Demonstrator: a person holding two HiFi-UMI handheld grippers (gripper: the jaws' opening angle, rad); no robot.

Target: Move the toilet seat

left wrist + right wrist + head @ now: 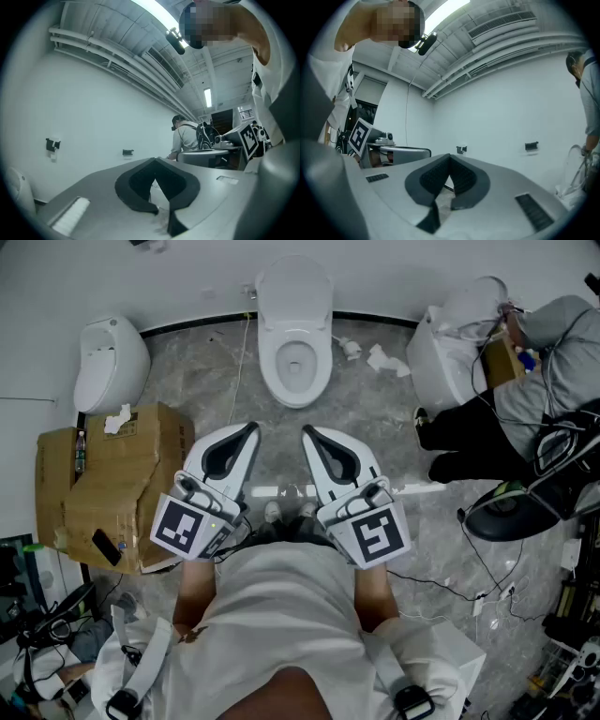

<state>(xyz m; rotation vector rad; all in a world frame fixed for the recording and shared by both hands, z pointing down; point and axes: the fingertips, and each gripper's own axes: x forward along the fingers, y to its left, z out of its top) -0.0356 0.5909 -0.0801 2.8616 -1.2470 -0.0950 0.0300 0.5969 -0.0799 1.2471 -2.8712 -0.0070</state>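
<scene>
Two people in the room: the camera wearer [281, 615] and a crouching person [548, 362]. Two grippers, the left gripper [251, 427] and the right gripper [307, 431]. One toilet [295, 343], one urinal [111, 362], one further white fixture [450, 348], one cardboard box [112, 479], and two paper scraps [352, 348] [386, 360].

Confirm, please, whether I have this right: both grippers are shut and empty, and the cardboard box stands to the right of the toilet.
One point is wrong: the cardboard box stands to the left of the toilet, as the head view shows. The left gripper and the right gripper are indeed shut and empty.
</scene>
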